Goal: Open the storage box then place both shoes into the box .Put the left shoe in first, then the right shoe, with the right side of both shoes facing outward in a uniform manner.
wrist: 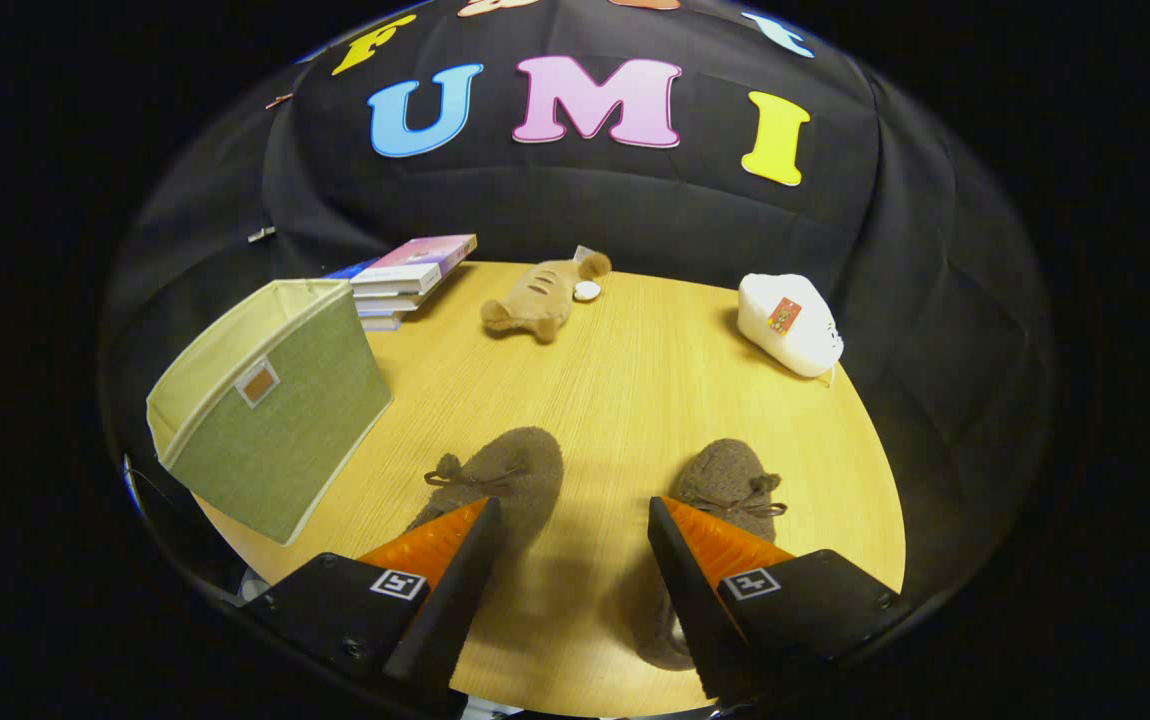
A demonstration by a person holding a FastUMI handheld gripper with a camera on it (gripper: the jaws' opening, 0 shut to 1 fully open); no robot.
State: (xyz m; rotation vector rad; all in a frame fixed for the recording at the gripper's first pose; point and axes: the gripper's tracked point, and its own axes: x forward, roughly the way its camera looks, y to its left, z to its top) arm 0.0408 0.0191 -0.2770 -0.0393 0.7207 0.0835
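My gripper (573,515) hangs over the wooden table (635,370) with its fingers spread wide and holding nothing, bare tabletop between them. The two brown slippers lie under the fingertips: the left-hand slipper (510,475) at about 11 o'clock from the gap, the right-hand slipper (730,485) at about 1 o'clock. The green fabric storage box (270,415) sits at 10 o'clock, with a stack of books (410,275) beyond it, a tan plush toy (540,300) at 12 and a white plush toy (790,322) at 2.
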